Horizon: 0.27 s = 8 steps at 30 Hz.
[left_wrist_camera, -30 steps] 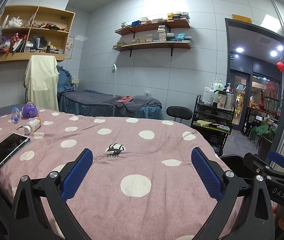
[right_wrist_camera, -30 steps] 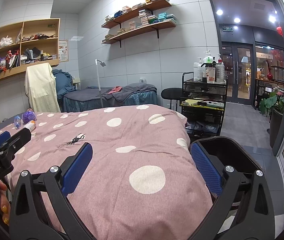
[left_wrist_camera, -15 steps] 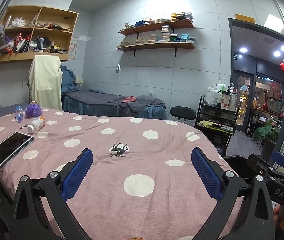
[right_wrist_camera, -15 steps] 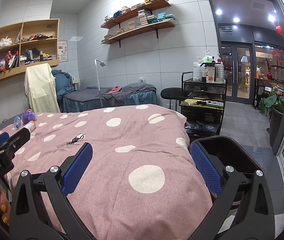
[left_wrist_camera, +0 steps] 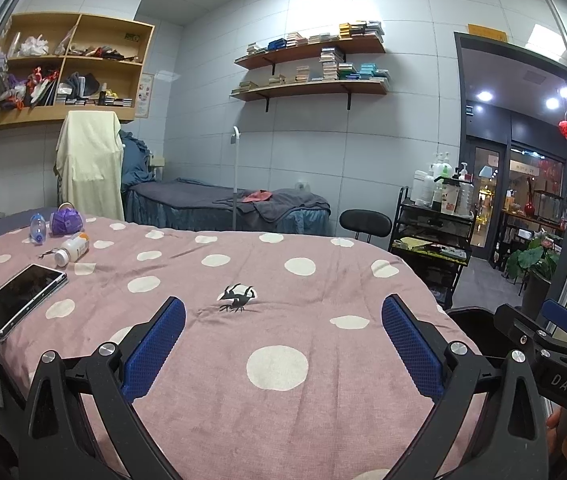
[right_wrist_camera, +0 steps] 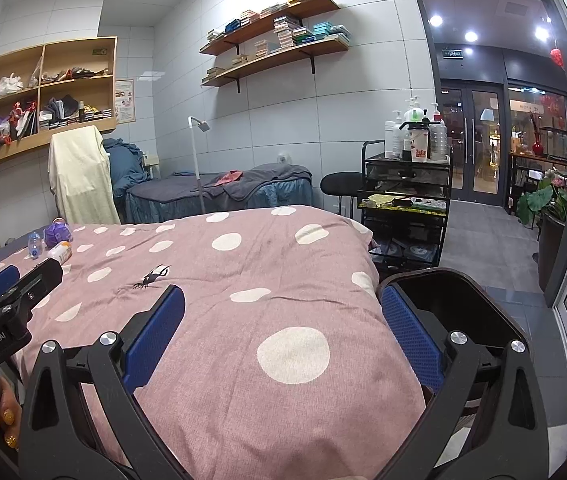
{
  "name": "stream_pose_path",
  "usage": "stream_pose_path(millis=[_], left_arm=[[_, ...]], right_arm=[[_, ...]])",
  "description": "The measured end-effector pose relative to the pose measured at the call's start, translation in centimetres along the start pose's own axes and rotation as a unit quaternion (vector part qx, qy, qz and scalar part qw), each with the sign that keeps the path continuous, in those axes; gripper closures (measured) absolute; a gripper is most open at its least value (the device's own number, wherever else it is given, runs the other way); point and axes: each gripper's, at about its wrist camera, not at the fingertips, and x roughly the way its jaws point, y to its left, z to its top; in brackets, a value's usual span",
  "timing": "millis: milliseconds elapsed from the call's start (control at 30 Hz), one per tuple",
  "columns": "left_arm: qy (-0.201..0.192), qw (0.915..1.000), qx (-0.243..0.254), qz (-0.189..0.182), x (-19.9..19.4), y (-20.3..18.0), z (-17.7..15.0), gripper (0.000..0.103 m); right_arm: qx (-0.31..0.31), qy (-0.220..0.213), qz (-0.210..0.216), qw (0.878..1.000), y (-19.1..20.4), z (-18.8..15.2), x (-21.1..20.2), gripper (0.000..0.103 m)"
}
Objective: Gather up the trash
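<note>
black scrap (left_wrist_camera: 236, 298) ahead, left tool (left_wrist_camera: 283, 346) spread

The black body of the right gripper (left_wrist_camera: 555, 326), seen from the left wrist camera off to the right of the right blue finger pad, carries the white letters "DAS". The black body of the left gripper (right_wrist_camera: 11, 280), seen from the right wrist camera to the left of the left blue finger pad, reads "GenRobot.AI" in white. Far ahead of the fingers, a green sign (right_wrist_camera: 453, 53) above the glass doors has lettering too small to read.
</note>
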Motion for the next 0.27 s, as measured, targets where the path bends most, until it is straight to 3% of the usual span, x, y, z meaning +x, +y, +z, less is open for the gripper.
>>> stream_pose_path(millis=[267], left_arm=[[-0.001,1.0,0.0,0.005,0.03,0.08,0.11,0.006]], right_arm=[[0.003,0.004,0.001,1.0,-0.02,-0.09,0.12,0.006]])
